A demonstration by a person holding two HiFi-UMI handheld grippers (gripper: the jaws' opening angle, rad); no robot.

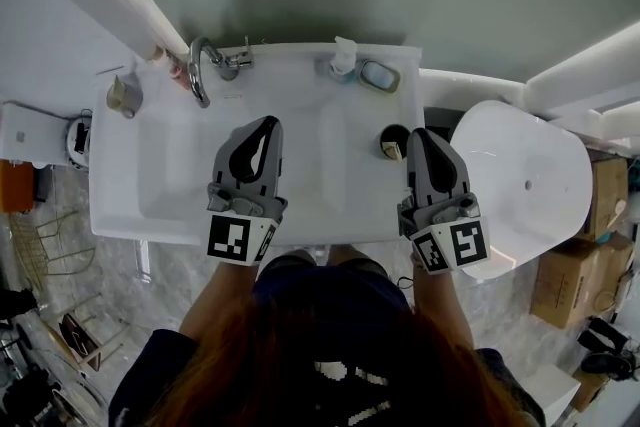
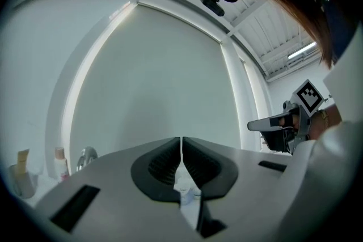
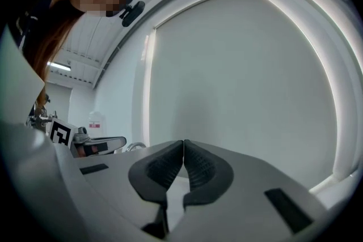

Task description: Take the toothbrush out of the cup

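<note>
Currently closed and empty, left tongs [image 1: 267, 124] hover over one sink [image 1: 165, 170], right tongs [image 1: 420, 134] beside one cup [image 1: 392, 137].

sink [image 1: 112, 165]: white | tap [image 1: 200, 65]: back edge, left of middle | pump bottle [image 1: 343, 57]: back edge, right of middle | grey dish [image 1: 379, 75]: just beside bottle, toward back right corner | toilet [image 1: 520, 185]: white, right of sink | cardboard boxes [image 1: 575, 260]: floor, far right

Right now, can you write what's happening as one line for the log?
left gripper: shut, empty, over sink | right gripper: shut, empty, near cup | cup: not gripped
</note>
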